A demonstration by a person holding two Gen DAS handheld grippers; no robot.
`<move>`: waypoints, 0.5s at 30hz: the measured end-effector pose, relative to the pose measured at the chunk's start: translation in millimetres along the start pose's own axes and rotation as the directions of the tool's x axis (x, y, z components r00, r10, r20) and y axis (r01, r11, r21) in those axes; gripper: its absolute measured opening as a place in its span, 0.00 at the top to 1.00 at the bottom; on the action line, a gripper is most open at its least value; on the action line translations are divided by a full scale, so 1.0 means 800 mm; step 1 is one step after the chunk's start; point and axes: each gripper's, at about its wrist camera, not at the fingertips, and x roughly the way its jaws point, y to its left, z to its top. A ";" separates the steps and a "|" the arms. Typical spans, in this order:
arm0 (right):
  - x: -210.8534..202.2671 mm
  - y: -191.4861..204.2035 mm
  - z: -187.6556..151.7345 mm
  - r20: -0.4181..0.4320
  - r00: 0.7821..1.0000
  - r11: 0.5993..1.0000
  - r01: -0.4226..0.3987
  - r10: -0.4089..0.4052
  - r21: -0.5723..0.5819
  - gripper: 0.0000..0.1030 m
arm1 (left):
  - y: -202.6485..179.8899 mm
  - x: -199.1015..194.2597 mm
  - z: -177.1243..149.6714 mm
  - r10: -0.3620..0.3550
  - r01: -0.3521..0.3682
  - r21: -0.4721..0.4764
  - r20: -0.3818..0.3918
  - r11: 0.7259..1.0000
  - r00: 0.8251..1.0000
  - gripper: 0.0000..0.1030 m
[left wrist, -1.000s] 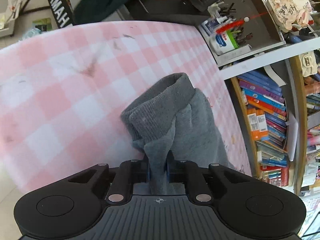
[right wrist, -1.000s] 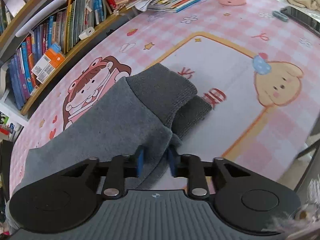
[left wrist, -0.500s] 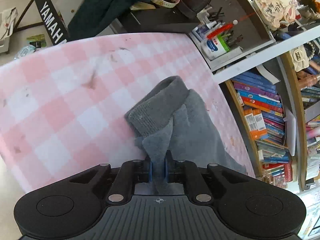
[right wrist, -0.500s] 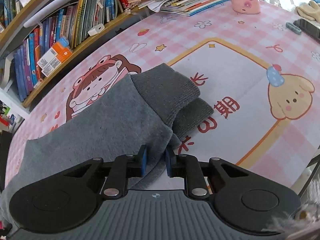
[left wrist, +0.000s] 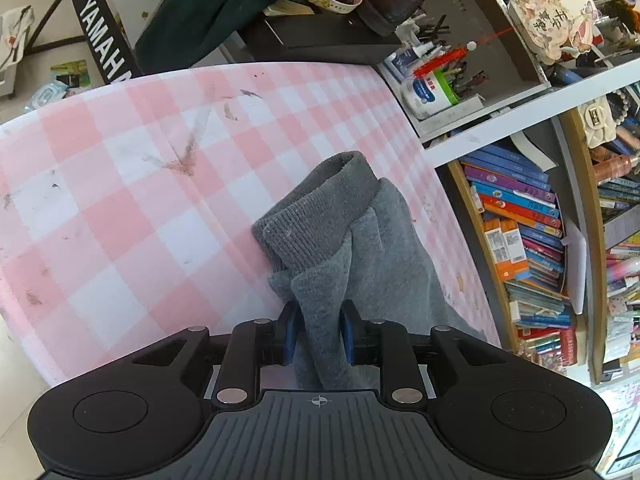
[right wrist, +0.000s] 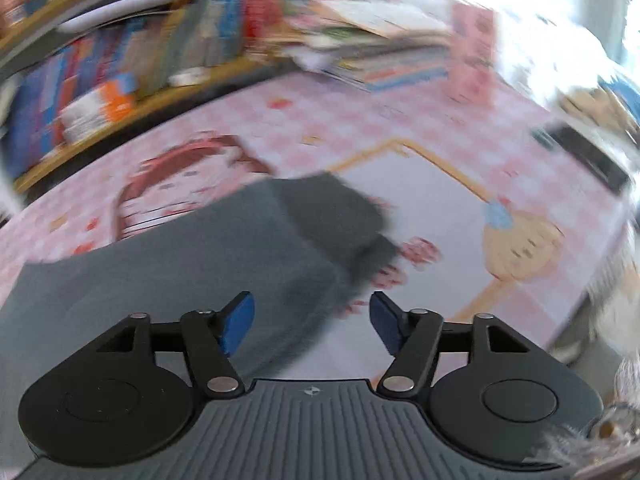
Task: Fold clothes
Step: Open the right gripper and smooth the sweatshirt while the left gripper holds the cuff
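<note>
**Now: left claw clamped on grey garment, right claw apart**

Right, quick notes from beside the surface. Left claw (left wrist: 319,330) is together on a pinch of the grey garment (left wrist: 372,252); blue pads (left wrist: 289,334) press the cloth from both sides, and a tongue of fabric runs back between them toward the camera body. Ahead of the claw the ribbed cuff (left wrist: 316,208) lies doubled over the softer fleece part, all resting on the pink-and-white checked surface (left wrist: 120,200). Dark smudges mark the cloth cover up-left of the garment. Bookshelf (left wrist: 516,240) w/ colourful spines stands just right of the surface edge; a tub of pens (left wrist: 436,88) sits on the white shelf above it. Black stand w/ white lettering (left wrist: 102,56) is at the far left, dark green cloth (left wrist: 212,4) heaped beyond the surface.

Right wrist view is heavily motion-blurred. Right claw (right wrist: 312,322) has its jaws wide apart, nothing between them; blue pads (right wrist: 238,322) are clear of the fabric. Grey garment (right wrist: 180,256) lies spread flat on the surface below & left of the claw, darker cuff end pointing right, over a cartoon-girl print (right wrist: 188,176). Cartoon dog print (right wrist: 520,244) is to the right, apart from the garment. Stack of books (right wrist: 384,56) sits at the far edge; details there too blurred to tell.
</note>
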 end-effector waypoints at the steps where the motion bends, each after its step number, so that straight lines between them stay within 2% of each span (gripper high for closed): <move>1: -0.001 0.014 -0.003 -0.001 0.999 0.998 -0.033 0.033 -0.055 0.32 | 0.001 0.001 0.000 -0.003 0.003 -0.003 0.000 1.000 1.000 0.78; 2: -0.003 0.027 -0.005 -0.005 0.998 0.992 -0.066 0.066 -0.109 0.29 | 0.000 0.001 0.000 -0.004 0.004 -0.004 0.000 1.000 1.000 0.78; 5: -0.001 0.076 -0.016 -0.035 0.986 0.949 -0.164 0.161 -0.268 0.28 | -0.001 0.002 0.000 -0.005 0.005 -0.007 0.002 1.000 1.000 0.78; 8: 0.003 0.128 -0.029 -0.084 0.966 0.872 -0.259 0.246 -0.415 0.27 | -0.001 0.004 0.000 -0.006 0.006 -0.011 0.003 1.000 1.000 0.79; 10: 0.007 0.163 -0.038 -0.124 0.947 0.803 -0.317 0.296 -0.504 0.27 | -0.002 0.005 0.000 -0.007 0.007 -0.013 0.004 1.000 1.000 0.82; 12: 0.010 0.195 -0.044 -0.150 0.937 0.760 -0.345 0.316 -0.551 0.27 | -0.006 0.008 0.002 0.011 -0.011 -0.007 -0.009 1.000 1.000 0.88; 13: 0.013 0.211 -0.048 -0.164 0.932 0.737 -0.357 0.324 -0.574 0.27 | -0.010 0.009 0.003 0.020 -0.020 0.007 -0.013 1.000 1.000 0.90; 15: 0.013 0.241 -0.053 -0.181 0.923 0.701 -0.376 0.339 -0.606 0.28 | -0.031 -0.001 0.000 0.014 -0.016 0.103 0.027 0.995 1.000 0.91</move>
